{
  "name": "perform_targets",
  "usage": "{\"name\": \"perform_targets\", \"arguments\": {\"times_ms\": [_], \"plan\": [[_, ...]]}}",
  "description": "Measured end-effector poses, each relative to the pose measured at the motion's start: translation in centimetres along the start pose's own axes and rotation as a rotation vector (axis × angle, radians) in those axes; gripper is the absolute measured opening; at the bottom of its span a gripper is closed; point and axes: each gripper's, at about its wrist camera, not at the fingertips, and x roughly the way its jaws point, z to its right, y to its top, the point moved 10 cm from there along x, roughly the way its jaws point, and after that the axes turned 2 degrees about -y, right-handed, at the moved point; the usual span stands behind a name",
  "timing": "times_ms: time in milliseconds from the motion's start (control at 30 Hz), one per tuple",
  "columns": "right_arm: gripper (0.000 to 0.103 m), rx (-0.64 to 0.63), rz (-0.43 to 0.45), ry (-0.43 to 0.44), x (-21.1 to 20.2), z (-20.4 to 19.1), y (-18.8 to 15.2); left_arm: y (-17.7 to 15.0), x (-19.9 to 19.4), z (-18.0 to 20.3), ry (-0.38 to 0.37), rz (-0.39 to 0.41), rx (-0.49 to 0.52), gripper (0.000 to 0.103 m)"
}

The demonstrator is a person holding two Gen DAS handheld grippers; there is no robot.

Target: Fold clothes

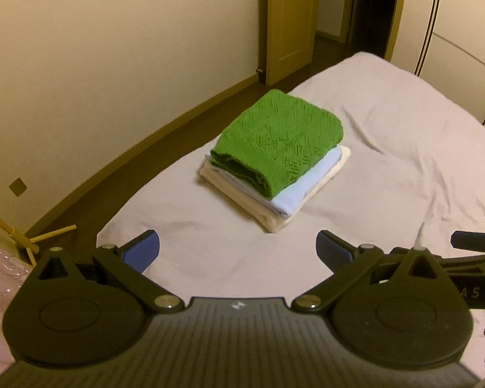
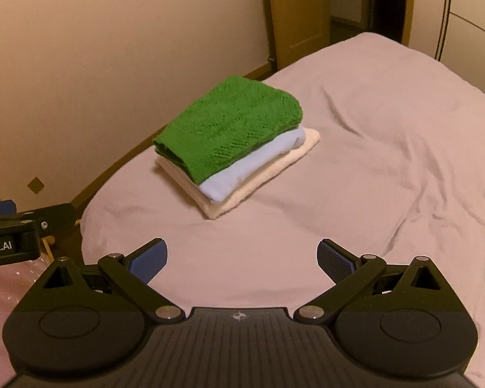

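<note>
Three folded garments stacked near the left edge of a bed (image 1: 388, 161), squared into a neat pile. Topmost, a green knit (image 1: 274, 139), chunky and patterned with raised zigzag stitching, folded into a thick rounded roll with its looped end facing the cameras. Beneath it, a pale blue garment (image 1: 294, 199) of smooth, thin fabric, showing as a flat corner past the green. At the bottom, a cream piece (image 1: 274, 223), soft and slightly fuzzy, jutting out widest on the near side. Same stack seen from the right wrist: green knit (image 2: 229, 129), pale blue garment (image 2: 229, 184), cream piece (image 2: 242, 200), lying on the bed (image 2: 388, 161), whose pinkish-white sheet looks matte and softly creased to the right of the pile.

Left gripper (image 1: 237, 252) hovering above bare sheet just short of the stack, jaws spread wide, holding nothing; matte black linkage arms with round metal pivots, fingertips faced with blue ribbed pads (image 1: 142, 252). Right gripper (image 2: 242, 260) likewise well short of the pile, jaws wide apart and empty, with blue textured pads (image 2: 147, 263). Part of the left gripper's black body visible at the left edge of the right wrist view.

Plain cream wall (image 1: 113, 64) beyond the bed, wooden skirting below, and a panelled wooden door (image 1: 289, 22) standing ajar.
</note>
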Motion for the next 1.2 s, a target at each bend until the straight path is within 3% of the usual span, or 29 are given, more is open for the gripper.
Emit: {"name": "perform_targets", "arguments": {"times_ms": [600, 1200], "plan": [[0.102, -0.006, -0.128, 0.029, 7.0, 2.3, 2.0, 0.3, 6.2, 1.3, 0.038, -0.116, -0.025, 0.102], [0.102, 0.022, -0.18, 0.018, 10.6, 4.2, 3.8, 1.9, 10.9, 2.4, 0.04, -0.166, -0.015, 0.102]]}}
